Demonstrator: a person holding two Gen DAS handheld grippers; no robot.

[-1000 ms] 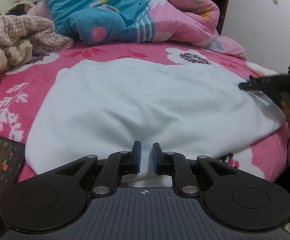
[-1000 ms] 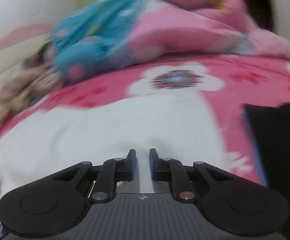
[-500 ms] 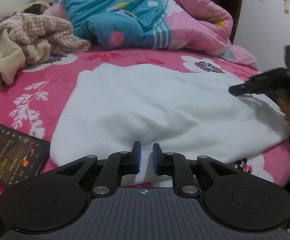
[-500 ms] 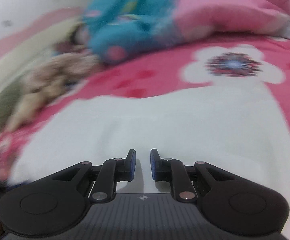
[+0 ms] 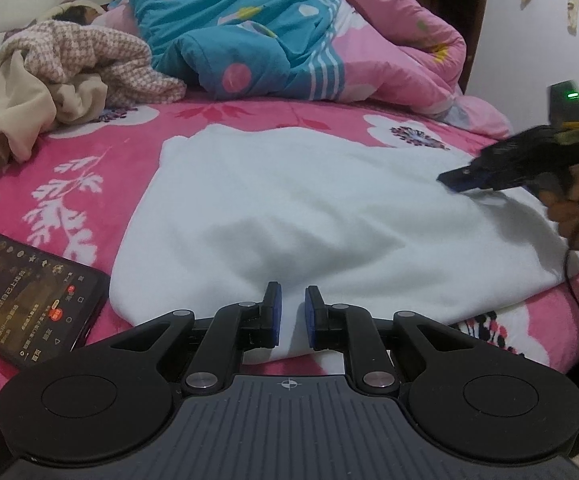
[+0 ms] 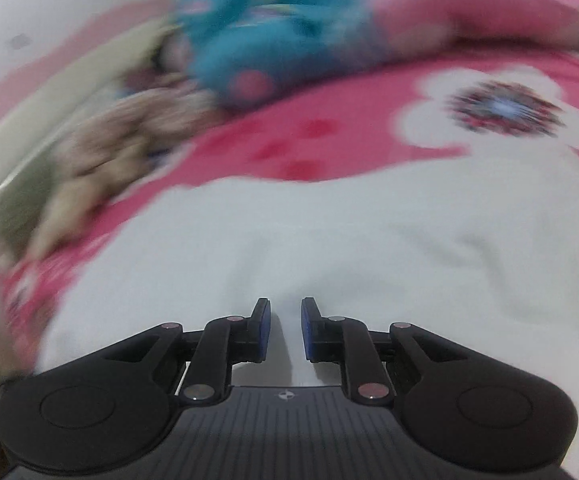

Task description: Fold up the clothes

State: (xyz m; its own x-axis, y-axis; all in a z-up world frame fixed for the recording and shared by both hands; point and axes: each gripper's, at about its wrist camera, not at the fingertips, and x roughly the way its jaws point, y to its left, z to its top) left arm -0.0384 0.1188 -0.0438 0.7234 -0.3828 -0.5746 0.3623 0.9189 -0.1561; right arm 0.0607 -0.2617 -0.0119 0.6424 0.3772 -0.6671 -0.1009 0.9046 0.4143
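In the left wrist view, a white garment (image 5: 321, 216) lies spread flat on the pink flowered bedspread (image 5: 89, 152), its near edge just beyond the left gripper (image 5: 290, 312). The blue-padded fingers stand a little apart, with a narrow gap between them and nothing pinched. A phone (image 5: 25, 288) with a lit screen lies on the bedspread to the left of the garment. A beige and checked heap of clothes (image 5: 61, 80) sits at the far left, beside a blue and pink quilt (image 5: 289, 32). At the right edge, the right gripper (image 5: 465, 178) hangs over the garment's right side, held by a hand (image 5: 577, 204).

The right wrist view is blurred. The right gripper (image 6: 285, 328) sits over the white garment (image 6: 329, 248), fingers slightly parted and pinching nothing
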